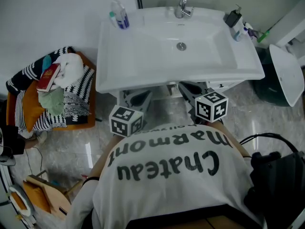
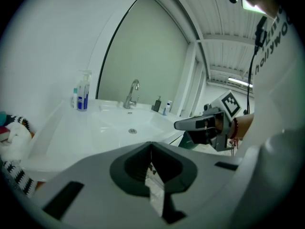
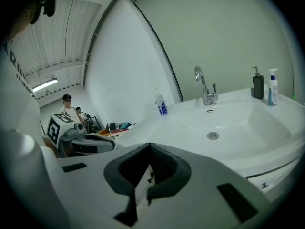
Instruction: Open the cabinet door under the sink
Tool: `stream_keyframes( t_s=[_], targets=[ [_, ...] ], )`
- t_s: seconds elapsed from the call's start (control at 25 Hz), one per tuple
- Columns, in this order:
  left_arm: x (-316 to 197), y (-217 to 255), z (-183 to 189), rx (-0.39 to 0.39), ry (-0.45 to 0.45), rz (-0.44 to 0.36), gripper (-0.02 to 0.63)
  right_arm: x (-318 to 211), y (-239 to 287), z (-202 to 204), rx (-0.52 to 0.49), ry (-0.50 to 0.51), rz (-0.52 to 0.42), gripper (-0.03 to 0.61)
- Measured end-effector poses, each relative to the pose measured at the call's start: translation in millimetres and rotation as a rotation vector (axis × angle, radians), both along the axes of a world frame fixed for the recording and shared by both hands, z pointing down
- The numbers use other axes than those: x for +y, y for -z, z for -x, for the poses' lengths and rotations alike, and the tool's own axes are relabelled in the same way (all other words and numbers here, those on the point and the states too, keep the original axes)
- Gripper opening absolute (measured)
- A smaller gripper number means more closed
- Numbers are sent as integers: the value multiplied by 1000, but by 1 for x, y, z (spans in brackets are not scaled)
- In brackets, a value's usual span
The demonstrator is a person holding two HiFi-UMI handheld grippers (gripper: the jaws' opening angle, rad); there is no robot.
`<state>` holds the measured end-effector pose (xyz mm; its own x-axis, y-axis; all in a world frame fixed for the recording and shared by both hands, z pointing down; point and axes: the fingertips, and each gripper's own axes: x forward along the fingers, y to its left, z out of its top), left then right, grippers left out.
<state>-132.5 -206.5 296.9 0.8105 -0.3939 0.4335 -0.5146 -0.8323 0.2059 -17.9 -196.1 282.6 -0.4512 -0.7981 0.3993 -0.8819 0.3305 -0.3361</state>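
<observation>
The white sink basin overhangs the cabinet under it, which shows only as a white strip in the head view and a white front below the basin's rim in the right gripper view. My left gripper and right gripper point at the space under the basin's front edge, side by side. Both are shut with nothing between the jaws: the left gripper and the right gripper each show their tips meeting. Neither touches the cabinet. The door's handle is hidden.
On the basin stand a faucet, a blue-and-white bottle and a dark dispenser. A chair piled with striped cloth is at the left. A dark bin with a white lid is at the right. A black bag lies by my right side.
</observation>
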Motion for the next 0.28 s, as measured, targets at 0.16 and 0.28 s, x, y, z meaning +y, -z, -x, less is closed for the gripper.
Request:
stream_keyframes(
  t_s=[0.16,0.28],
  targets=[
    [1,-1,0,-2,3,2,9,1,-1,0,4,1,3,11],
    [0,-4,1,13,13,6,9,1,-1,0,4,3,3,11]
  ],
)
